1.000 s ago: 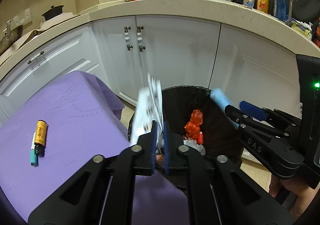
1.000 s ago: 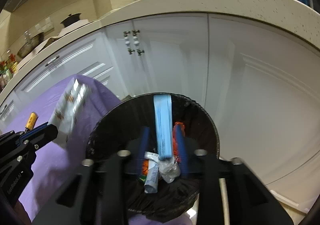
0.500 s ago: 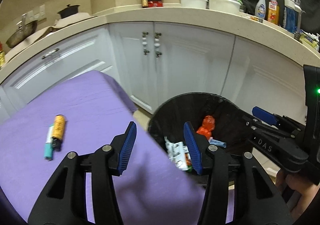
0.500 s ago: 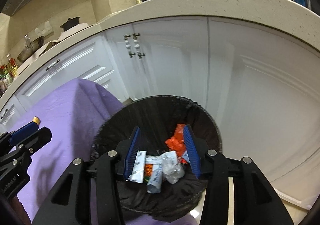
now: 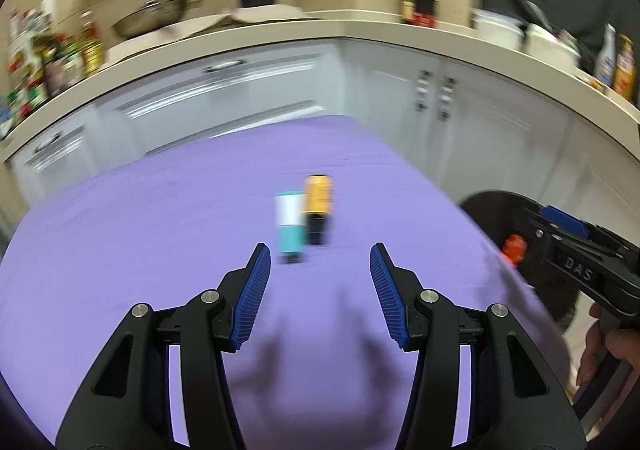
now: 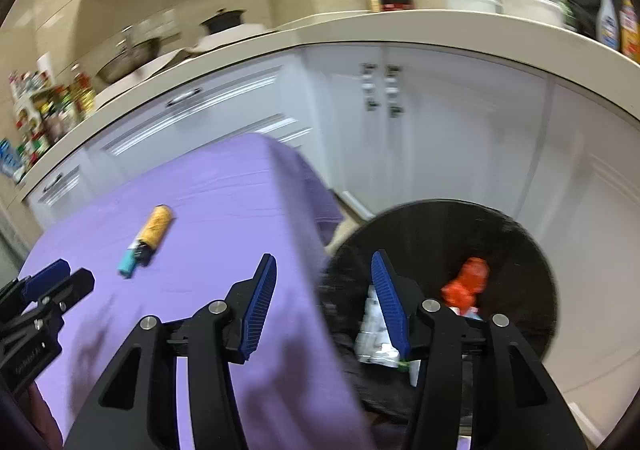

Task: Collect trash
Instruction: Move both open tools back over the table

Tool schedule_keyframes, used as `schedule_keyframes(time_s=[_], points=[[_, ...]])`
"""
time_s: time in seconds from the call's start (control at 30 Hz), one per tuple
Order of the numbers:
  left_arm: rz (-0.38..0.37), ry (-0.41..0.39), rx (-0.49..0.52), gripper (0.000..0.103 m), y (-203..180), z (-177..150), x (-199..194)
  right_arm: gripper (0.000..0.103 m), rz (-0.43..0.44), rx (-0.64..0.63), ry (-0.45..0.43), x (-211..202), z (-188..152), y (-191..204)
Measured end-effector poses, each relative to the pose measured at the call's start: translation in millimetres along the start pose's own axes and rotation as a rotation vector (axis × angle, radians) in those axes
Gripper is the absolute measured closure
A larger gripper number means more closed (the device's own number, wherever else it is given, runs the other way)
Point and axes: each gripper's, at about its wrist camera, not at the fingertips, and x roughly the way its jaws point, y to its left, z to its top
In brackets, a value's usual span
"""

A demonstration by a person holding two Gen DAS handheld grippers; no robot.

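Readable lettering — one clear mark

The white letters "DAS" are seen on the black body of the right gripper (image 5: 576,274) in the left wrist view, just beside the rim of the black trash bin (image 5: 492,201). In the right wrist view, faint pale lettering is carried on the side of the left gripper (image 6: 28,360) at the lower left edge, well apart from the bin — it is too blurred to be read. Printing is borne by the white wrapper (image 6: 374,334) lying inside the bin and by the bottle labels (image 6: 626,25) on the counter above the bin, but no word on them can be made out.
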Motion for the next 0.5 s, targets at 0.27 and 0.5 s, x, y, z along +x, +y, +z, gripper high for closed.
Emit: schedule_keyframes(time_s=[0.27, 0.5], points=[[0.108, 0.000, -0.108, 0.052, 76.6, 0.4, -0.4, 0.053, 0.079, -0.090, 0.038, 26.7, 8.6, 70.4], [0.164, 0.012, -0.172, 0.052, 122.2, -6.4, 1.5, 0.053, 0.112, -0.153, 0.070, 49.8, 13.7, 116.2]])
